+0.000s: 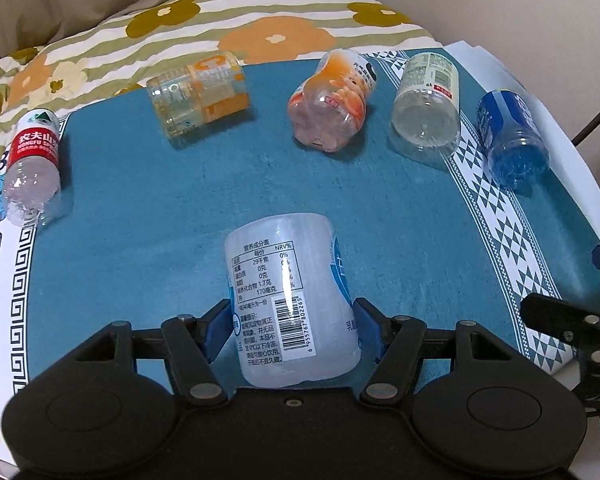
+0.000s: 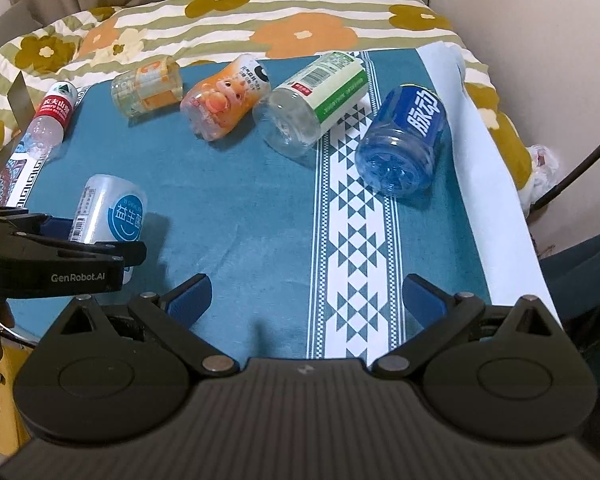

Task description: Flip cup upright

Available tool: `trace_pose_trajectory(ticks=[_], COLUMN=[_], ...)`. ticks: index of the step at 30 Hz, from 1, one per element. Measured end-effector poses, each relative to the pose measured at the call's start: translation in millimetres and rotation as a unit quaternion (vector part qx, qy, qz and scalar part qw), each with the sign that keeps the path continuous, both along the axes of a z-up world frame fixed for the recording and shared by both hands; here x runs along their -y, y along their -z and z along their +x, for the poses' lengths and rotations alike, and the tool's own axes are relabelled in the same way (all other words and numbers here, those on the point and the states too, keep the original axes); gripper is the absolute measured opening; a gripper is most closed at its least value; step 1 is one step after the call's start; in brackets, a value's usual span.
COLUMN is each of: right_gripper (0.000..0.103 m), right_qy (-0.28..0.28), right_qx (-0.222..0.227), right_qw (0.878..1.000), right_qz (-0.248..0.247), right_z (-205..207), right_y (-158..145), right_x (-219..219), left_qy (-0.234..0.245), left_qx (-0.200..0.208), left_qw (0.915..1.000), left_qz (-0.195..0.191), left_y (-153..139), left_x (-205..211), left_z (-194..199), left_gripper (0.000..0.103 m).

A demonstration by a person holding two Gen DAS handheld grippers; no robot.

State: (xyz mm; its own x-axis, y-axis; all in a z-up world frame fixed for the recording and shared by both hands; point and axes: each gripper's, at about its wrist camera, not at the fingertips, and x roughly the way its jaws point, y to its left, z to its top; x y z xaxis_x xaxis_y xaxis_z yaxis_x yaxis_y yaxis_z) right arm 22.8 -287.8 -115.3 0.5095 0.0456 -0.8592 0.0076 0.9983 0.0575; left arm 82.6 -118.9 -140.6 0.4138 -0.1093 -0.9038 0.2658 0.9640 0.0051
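A white frosted cut-bottle cup (image 1: 290, 300) with a nutrition label lies on its side on the blue cloth. My left gripper (image 1: 292, 326) is shut on it, blue pads against both flanks. In the right wrist view the same cup (image 2: 108, 212) shows a blue round logo, with the left gripper (image 2: 80, 246) around it at the left edge. My right gripper (image 2: 306, 294) is open and empty above the cloth near the front. Five other cups lie on their sides in a far row.
The far row holds a red-label cup (image 1: 34, 168), a yellow-orange one (image 1: 200, 94), an orange cartoon one (image 1: 334, 100), a clear green-label one (image 2: 312, 102) and a blue one (image 2: 404, 140). A floral quilt (image 2: 260, 12) lies behind the blue cloth (image 2: 240, 200).
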Motion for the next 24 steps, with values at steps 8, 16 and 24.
trace_pose_trajectory(ticks=[8, 16, 24], right_gripper=[0.103, 0.103, 0.103], right_qy=[0.004, 0.004, -0.012], right_qx=[0.0, 0.004, 0.021], right_qw=[1.0, 1.0, 1.0], right_qz=[-0.006, -0.007, -0.001], right_z=[-1, -3, 8], right_y=[-2, -7, -44], right_x=[4, 6, 5], left_qy=[-0.004, -0.013, -0.034], left_qx=[0.009, 0.018, 0.039], left_qw=[1.0, 0.9997, 0.9984], left_qz=[-0.001, -0.005, -0.023], left_y=[2, -5, -50], left_x=[1, 2, -11], left_z=[-1, -5, -29], left_gripper=[0.093, 0.097, 0.103])
